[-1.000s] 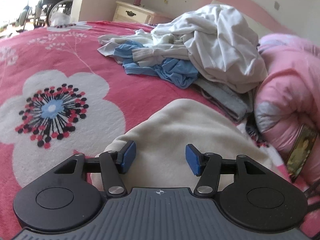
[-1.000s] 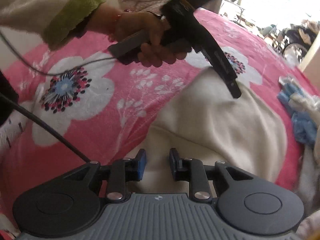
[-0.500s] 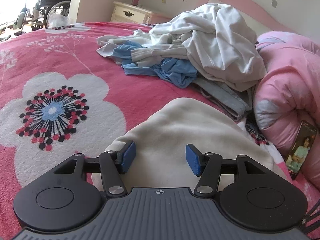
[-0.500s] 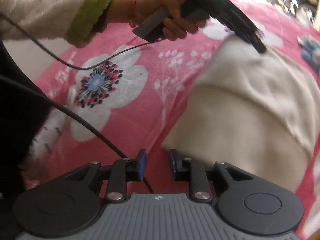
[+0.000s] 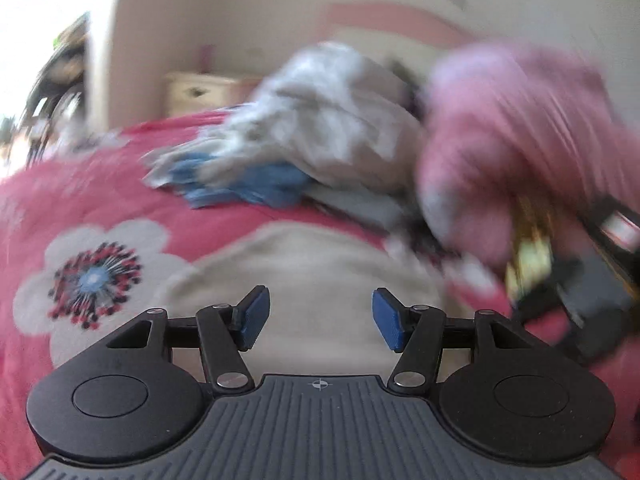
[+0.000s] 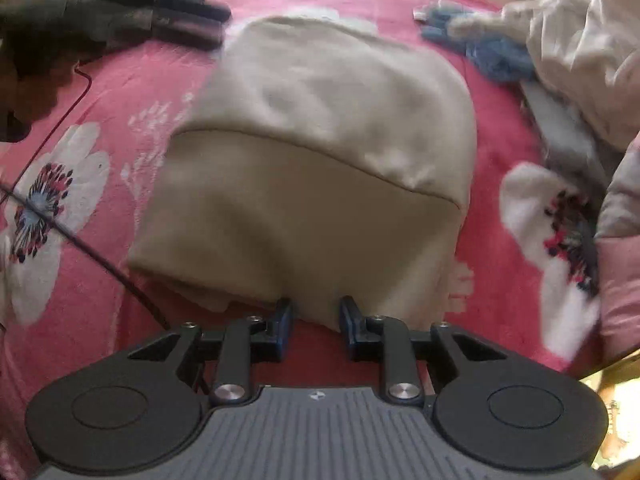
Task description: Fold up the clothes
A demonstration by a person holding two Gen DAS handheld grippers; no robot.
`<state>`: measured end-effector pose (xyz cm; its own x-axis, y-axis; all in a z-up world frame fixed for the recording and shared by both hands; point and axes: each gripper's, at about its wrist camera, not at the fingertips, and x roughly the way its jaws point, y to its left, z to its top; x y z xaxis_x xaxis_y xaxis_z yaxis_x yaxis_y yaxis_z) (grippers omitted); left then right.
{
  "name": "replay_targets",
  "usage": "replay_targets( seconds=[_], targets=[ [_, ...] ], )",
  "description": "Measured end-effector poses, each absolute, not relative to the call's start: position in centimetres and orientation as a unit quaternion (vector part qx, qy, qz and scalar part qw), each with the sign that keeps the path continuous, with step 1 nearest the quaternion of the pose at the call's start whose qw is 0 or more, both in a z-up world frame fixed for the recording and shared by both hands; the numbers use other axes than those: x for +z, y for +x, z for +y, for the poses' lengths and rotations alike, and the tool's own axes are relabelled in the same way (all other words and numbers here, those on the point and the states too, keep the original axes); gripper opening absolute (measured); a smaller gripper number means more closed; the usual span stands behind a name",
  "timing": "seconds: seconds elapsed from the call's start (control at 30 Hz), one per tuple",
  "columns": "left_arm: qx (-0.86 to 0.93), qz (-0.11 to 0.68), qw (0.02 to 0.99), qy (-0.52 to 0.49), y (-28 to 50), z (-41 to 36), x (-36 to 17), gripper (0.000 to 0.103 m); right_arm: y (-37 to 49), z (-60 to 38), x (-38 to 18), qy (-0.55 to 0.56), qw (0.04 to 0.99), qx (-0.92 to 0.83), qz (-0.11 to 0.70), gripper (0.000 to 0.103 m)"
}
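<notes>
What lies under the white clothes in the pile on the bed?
Under the white clothes a blue garment sticks out, and a grey piece lies beneath on the pink bedspread. How far they reach beneath is covered.

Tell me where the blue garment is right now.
In the right wrist view the blue garment lies at upper right on the pink floral bedspread, tucked against the white clothes pile, beyond the folded cream garment.

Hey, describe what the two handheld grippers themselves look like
Both match: the left gripper and right gripper have blue pads on black linkage arms with silver pivot screws, two round black discs, and a ribbed grey body marked with a small crosshair.
</notes>
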<state>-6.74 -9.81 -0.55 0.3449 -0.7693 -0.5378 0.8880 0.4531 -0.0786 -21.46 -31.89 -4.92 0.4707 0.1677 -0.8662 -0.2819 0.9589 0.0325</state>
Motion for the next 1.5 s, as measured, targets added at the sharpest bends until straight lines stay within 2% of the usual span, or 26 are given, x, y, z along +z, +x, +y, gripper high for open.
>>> replay_targets(
  seconds=[0.13,0.27,0.37,0.53,0.63,0.73,0.83,0.93,1.03,1.07,1.17,1.27,1.33,1.43,1.5],
  targets=[
    [-0.536,0.212,0.796,0.184,-10.3,-10.6,-1.2,0.057,-21.0,-32.7,-1.1,-0.035,0.888,0.104,0.446,0.026],
    [-0.544,0.218,0.786,0.195,-10.3,-11.5,-1.8,0.057,-19.5,-34.0,2.2,0.014,0.918,0.089,0.385,0.027],
    [-0.551,0.249,0.768,0.211,-10.3,-12.5,-3.2,0.057,-18.1,-34.0,0.9,0.024,0.920,0.079,0.383,0.027],
    [-0.536,0.241,0.775,0.232,-12.1,-12.7,-5.4,0.057,-16.6,-35.1,-6.7,0.012,0.883,0.051,0.467,0.027],
    [-0.535,0.246,0.774,0.234,-12.2,-12.9,-5.6,0.057,-15.9,-36.7,-4.5,0.054,0.872,0.030,0.486,0.025],
    [-0.542,0.252,0.768,0.231,-11.7,-12.7,-4.2,0.057,-15.2,-37.3,-0.3,0.060,0.896,0.034,0.440,0.026],
    [-0.539,0.244,0.780,0.204,-10.6,-12.2,-2.4,0.057,-13.7,-36.8,1.5,0.036,0.914,0.041,0.403,0.026],
    [-0.524,0.239,0.795,0.188,-9.4,-12.4,-1.8,0.057,-11.5,-36.2,-0.1,0.018,0.917,0.051,0.396,0.026],
    [-0.506,0.289,0.791,0.188,-8.4,-13.4,-4.8,0.056,-10.5,-35.7,-4.9,0.001,0.885,0.058,0.461,0.026],
    [-0.499,0.284,0.797,0.186,-8.9,-13.1,-5.7,0.056,-10.4,-35.5,-5.8,-0.005,0.877,0.061,0.477,0.026],
    [-0.501,0.265,0.800,0.195,-9.8,-12.5,-5.4,0.056,-10.1,-35.4,-3.4,-0.012,0.883,0.058,0.466,0.026],
    [-0.506,0.281,0.801,0.155,-7.7,-11.5,-3.3,0.056,-9.2,-36.0,-0.1,0.018,0.908,0.066,0.414,0.026],
    [-0.492,0.263,0.818,0.138,-6.1,-11.1,-2.1,0.057,-7.9,-36.3,0.7,0.018,0.923,0.060,0.380,0.026],
    [-0.440,0.257,0.851,0.130,-2.7,-11.7,-2.0,0.057,-5.5,-36.6,-1.0,0.025,0.931,0.048,0.362,0.026],
    [-0.395,0.281,0.866,0.124,0.0,-12.2,-3.5,0.056,-3.7,-37.1,-4.3,0.042,0.914,0.052,0.400,0.028]
  ],
)
